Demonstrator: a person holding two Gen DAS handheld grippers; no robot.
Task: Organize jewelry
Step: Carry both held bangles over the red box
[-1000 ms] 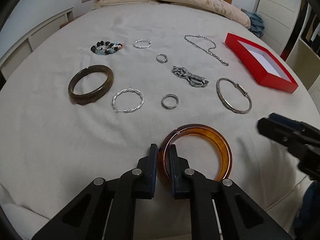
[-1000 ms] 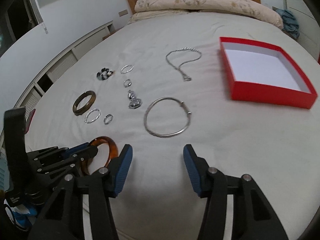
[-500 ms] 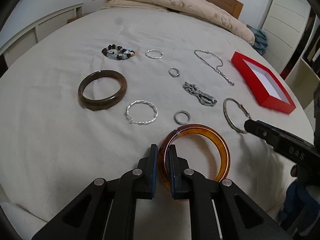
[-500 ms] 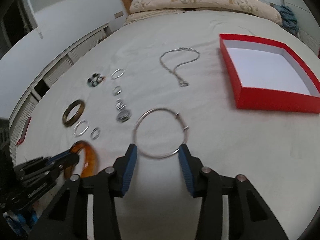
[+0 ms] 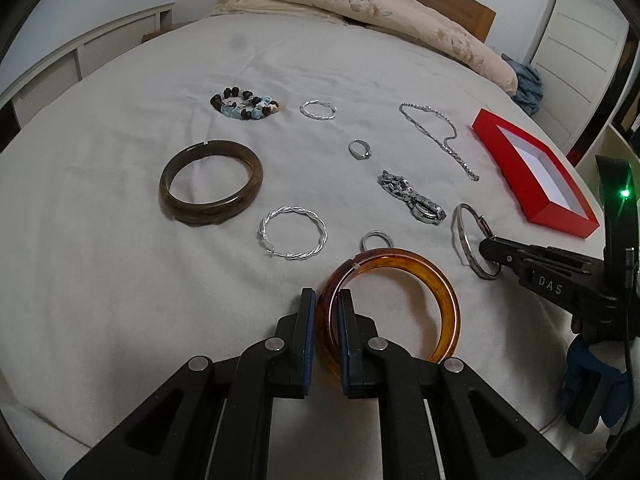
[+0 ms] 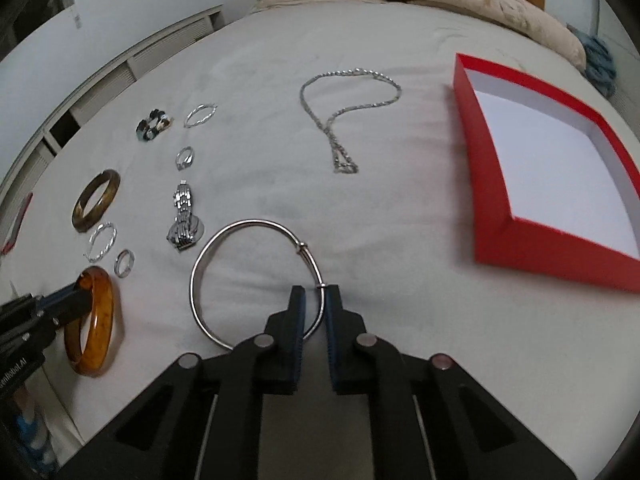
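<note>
We hold the left tool [image 5: 324, 332] pressed together on the near-left rim of the amber bangle [image 5: 440, 304], which lies flat on the bed sheet [image 5: 100, 280] at 6 o'clock in the left wrist view.

Our right tool [image 6: 314, 312] is closing on the thin silver bangle [image 6: 200, 264]. Its wire runs between the two pads at the ring's near-right side, just below the small clasp, but a narrow gap still shows, so we cannot tell whether the pads press on it. In the left wrist view that bangle sits at 3 o'clock, with the black tip of the right tool lying over its near end.

The other jewelry is spread over the sheet. From the left wrist view:
- the dark brown bangle [image 5: 210, 188] is at 10 o'clock
- the twisted silver hoop [image 5: 294, 238] is near the centre
- a plain ring [image 5: 376, 239] is just beyond the amber bangle
- the metal watch [image 5: 414, 200] is at 2 o'clock
- the beaded bracelet [image 5: 244, 104] and a smaller twisted hoop [image 5: 318, 110] are toward 12 o'clock
- a stone ring [image 5: 360, 149] is between them and the watch

The silver chain necklace [image 6: 344, 120] lies at 12 o'clock in the right wrist view. The open red box [image 6: 540, 248] stands at 2 o'clock, its white inside bare.
</note>
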